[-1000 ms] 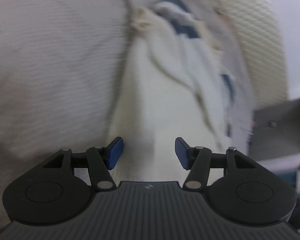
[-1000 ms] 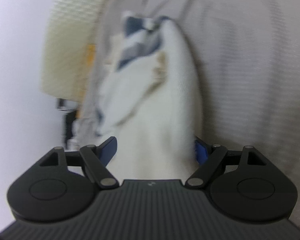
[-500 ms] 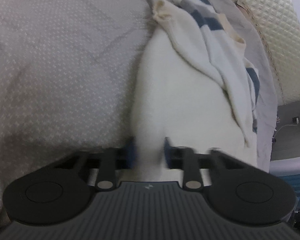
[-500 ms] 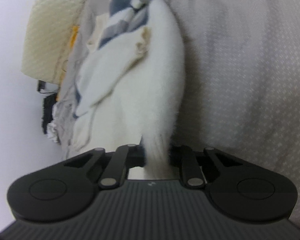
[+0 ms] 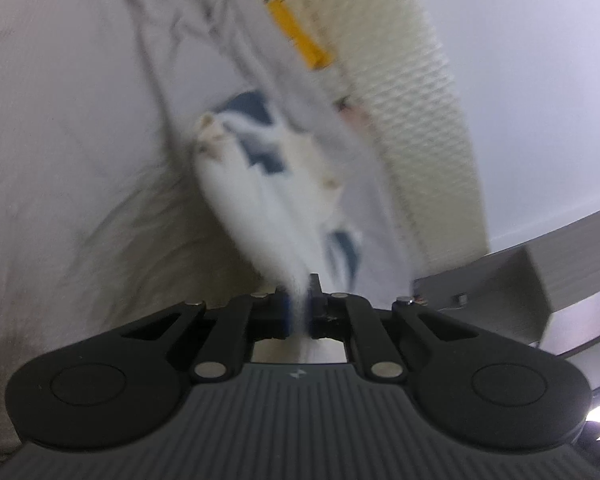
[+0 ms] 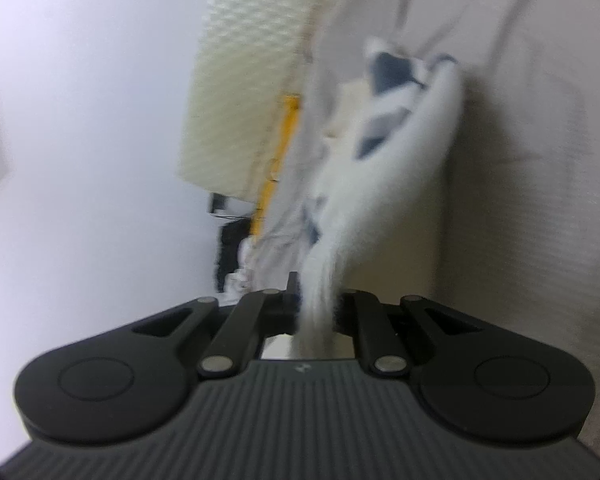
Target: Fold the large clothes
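Observation:
A white fleecy garment with navy-blue stripes (image 5: 256, 200) stretches away from both grippers over a grey bedsheet (image 5: 60, 120). My left gripper (image 5: 299, 304) is shut on one bunched edge of the garment. My right gripper (image 6: 318, 306) is shut on another bunched edge of the same garment (image 6: 384, 172). The cloth is pulled taut and lifted off the sheet near the jaws; its far end still rests on the bed. Both views are motion-blurred.
A cream quilted headboard (image 5: 412, 92) runs along the far side of the bed, with a yellow strip (image 5: 284, 12) beside it. A grey box-like piece of furniture (image 5: 520, 284) stands at the right. A white wall (image 6: 80, 100) lies beyond the headboard.
Both grippers went from open around the garment's edge to shut on it, then lifted and pulled back, drawing the cloth taut and tilting the views toward the headboard.

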